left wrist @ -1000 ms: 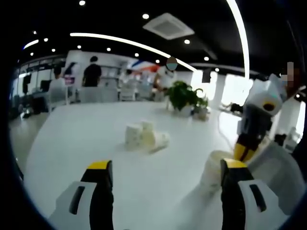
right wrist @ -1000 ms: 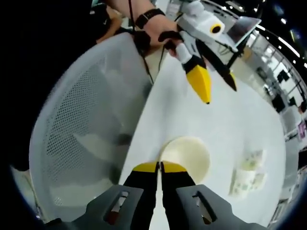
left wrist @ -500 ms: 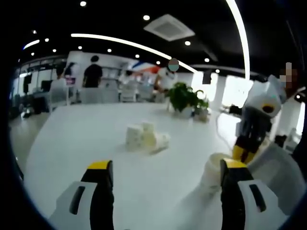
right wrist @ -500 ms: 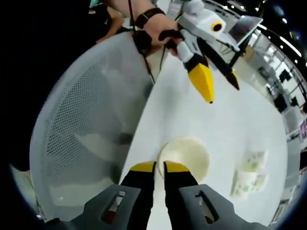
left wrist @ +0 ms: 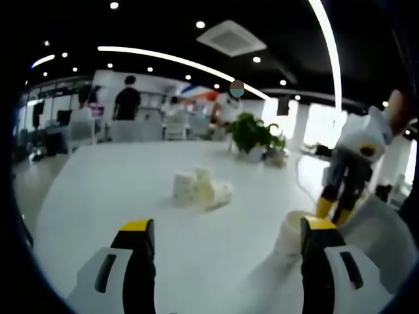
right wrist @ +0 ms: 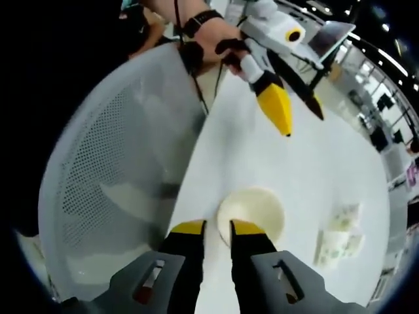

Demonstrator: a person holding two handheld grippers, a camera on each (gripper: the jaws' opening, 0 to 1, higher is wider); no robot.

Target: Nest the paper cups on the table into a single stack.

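In the left gripper view, the left gripper is hovering low over the white table with its jaws spread wide apart and holding nothing. Between and beyond them, a cluster of paper cups is sitting mid-table, too small and blurred to count or to tell which are upright. To the right, a single paper cup is standing near the table's edge, partly hidden behind the left gripper's right jaw, with the right gripper poised just above it.

In the right gripper view, a mesh chair is crowding the left side, cut off at the bottom. The right gripper is now parting — its jaws, pressed together a second ago, are showing a clear gap — at the cup's near rim, gripping nothing.
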